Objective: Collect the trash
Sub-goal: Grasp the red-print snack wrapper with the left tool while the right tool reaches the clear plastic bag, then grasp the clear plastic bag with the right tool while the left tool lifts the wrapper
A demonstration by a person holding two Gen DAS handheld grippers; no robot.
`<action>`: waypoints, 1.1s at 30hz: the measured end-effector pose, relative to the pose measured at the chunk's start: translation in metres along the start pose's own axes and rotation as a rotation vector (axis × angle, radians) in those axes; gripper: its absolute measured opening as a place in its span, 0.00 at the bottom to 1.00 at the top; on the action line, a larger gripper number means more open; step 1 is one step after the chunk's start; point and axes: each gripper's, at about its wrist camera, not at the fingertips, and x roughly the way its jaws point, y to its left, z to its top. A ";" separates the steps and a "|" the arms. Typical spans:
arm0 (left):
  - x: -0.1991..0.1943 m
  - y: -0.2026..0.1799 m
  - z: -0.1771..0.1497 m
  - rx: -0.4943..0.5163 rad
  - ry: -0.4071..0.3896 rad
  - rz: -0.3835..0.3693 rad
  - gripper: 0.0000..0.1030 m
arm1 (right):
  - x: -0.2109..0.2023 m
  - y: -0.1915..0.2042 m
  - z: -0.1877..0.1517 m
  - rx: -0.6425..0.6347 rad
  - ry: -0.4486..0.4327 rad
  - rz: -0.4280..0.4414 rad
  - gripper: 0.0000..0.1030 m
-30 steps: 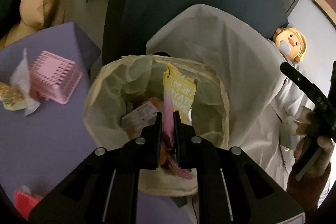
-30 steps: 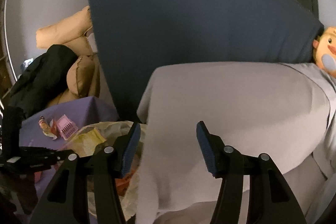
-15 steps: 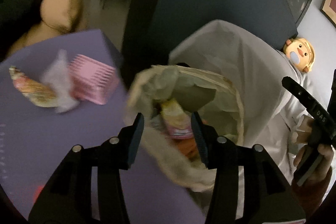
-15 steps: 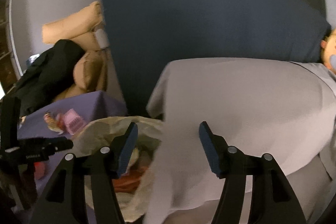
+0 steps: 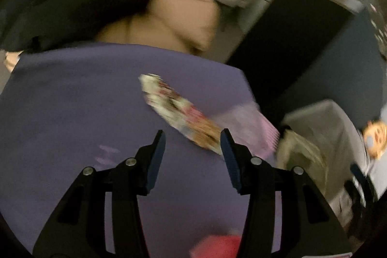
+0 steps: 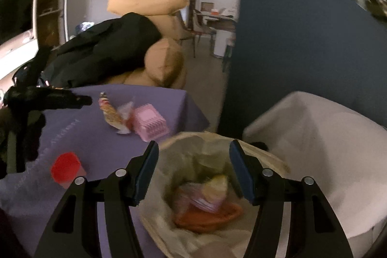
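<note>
Now the left gripper (image 5: 192, 145) hangs over the purple-covered counter (image 5: 72, 113) with its jaws standing apart and nothing between them; they have just been opening, and the gap shows only bare cloth. Just beyond its right fingertip lies a printed snack wrapper (image 5: 179, 113), blurred, stretched towards the counter's far right corner, and touching it on the corner side is a pink slatted basket (image 5: 256, 129). A red object (image 5: 217, 246) sits at the near edge under the gripper.

Over the lined trash bin (image 6: 266, 158), which stands at the counter's right edge, the right gripper (image 6: 193, 149) is spread wide and holds nothing; its jaws have just been opening. Inside the bin are a yellow packet (image 6: 217, 185), a pinkish wrapper (image 6: 198, 200) and something orange (image 6: 210, 217), all blurred. A white-draped seat (image 6: 326, 149) stands beside the bin.
</note>
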 end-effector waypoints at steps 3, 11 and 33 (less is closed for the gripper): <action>0.015 0.017 0.015 -0.056 0.024 -0.019 0.44 | 0.024 0.019 0.004 -0.021 0.037 0.001 0.56; 0.067 0.008 0.034 -0.049 0.104 -0.032 0.44 | 0.075 0.039 0.010 -0.025 0.138 0.008 0.56; -0.015 0.068 -0.016 0.200 0.131 -0.005 0.12 | 0.163 0.112 0.039 -0.133 0.189 0.031 0.28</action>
